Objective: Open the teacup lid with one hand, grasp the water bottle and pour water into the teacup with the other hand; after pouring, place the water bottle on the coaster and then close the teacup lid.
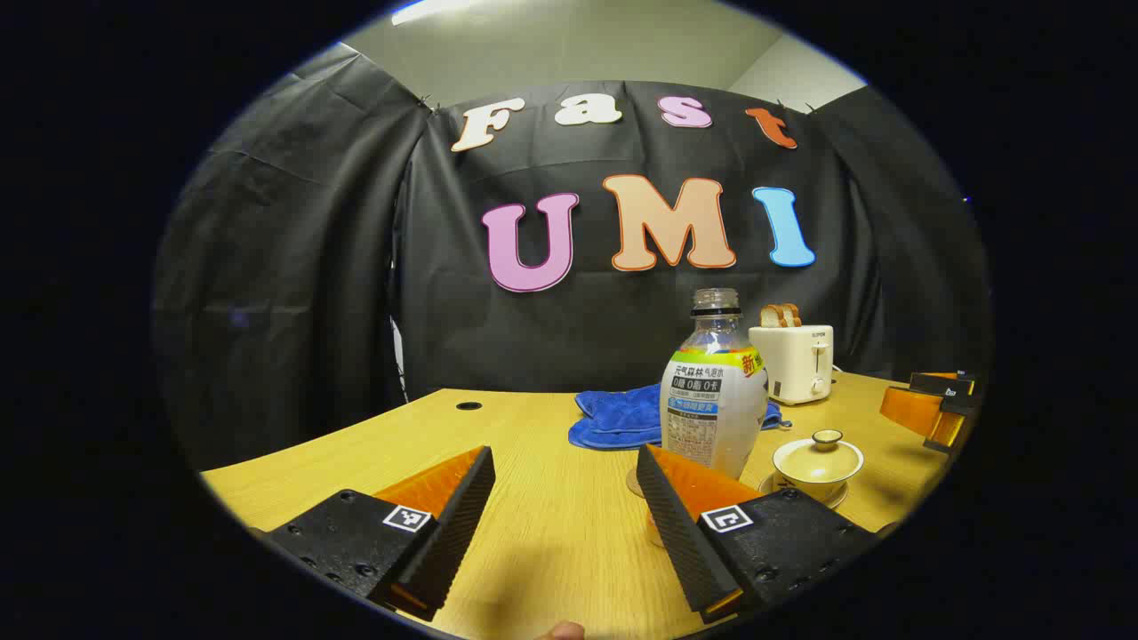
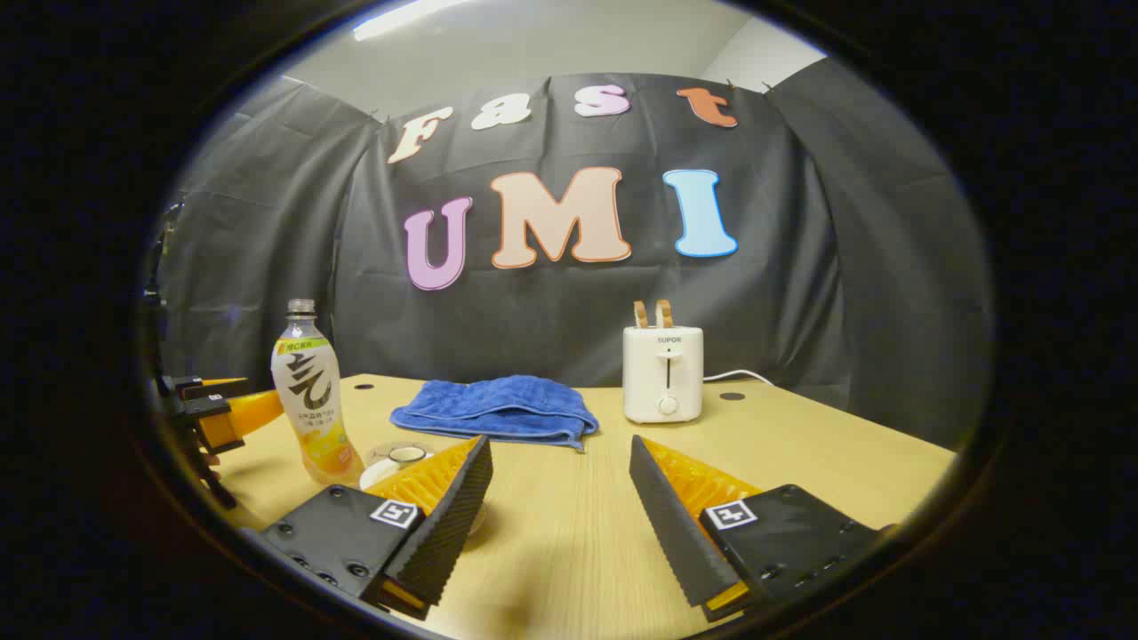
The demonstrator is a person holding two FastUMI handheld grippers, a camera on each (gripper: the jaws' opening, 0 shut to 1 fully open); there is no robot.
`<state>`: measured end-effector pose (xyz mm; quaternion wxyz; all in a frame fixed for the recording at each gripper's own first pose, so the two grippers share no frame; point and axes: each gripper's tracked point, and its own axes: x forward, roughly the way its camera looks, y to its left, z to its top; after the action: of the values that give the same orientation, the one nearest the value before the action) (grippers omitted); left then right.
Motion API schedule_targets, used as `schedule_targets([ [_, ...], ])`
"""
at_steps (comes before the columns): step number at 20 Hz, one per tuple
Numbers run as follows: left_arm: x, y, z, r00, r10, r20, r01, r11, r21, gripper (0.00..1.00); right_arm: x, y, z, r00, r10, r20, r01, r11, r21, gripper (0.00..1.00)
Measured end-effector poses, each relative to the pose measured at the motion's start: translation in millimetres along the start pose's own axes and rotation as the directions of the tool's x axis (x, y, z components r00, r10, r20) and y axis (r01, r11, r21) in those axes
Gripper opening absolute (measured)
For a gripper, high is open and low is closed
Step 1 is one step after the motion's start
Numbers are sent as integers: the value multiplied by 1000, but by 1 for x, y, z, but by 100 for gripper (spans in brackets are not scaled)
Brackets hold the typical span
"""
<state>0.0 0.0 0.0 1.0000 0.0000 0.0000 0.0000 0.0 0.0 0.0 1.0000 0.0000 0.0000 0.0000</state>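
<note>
Looking along the left gripper [image 1: 564, 498], jaws were wide and empty; the clear plastic water bottle [image 1: 714, 391] stood near right, beside the lidded cream porcelain teacup [image 1: 818, 462]. Right gripper [image 2: 560, 498] view: jaws wide too, bottle far left. Nothing started yet, I'd say.

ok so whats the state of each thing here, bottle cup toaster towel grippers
water bottle: upright on the table, no cap
teacup: lid on, on its saucer
toaster: two slices of bread sticking up
blue towel: folded, flat on the table
left gripper: open, holding nothing
right gripper: open, holding nothing
</note>
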Motion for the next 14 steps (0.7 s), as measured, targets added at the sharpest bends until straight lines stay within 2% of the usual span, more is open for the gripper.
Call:
schedule_targets([
  [1,0,0,0,1000,1,1,-1,1000,0,94,-1,0,1,1000,1,1,-1,1000,-1,100],
  [7,1,0,-1,1000,9,1,-9,1000,-2,94,-1,0,1,1000,1,4,-1,1000,-2,100],
  [8,0,0,-1,1000,9,1,-9,1000,-1,94,0,0,1,1000,1,4,-1,1000,-2,95],
  [14,0,-1,-1,1000,1,0,-1,1000,-1,94,-1,0,1,1000,1,4,-1,1000,-1,100],
])
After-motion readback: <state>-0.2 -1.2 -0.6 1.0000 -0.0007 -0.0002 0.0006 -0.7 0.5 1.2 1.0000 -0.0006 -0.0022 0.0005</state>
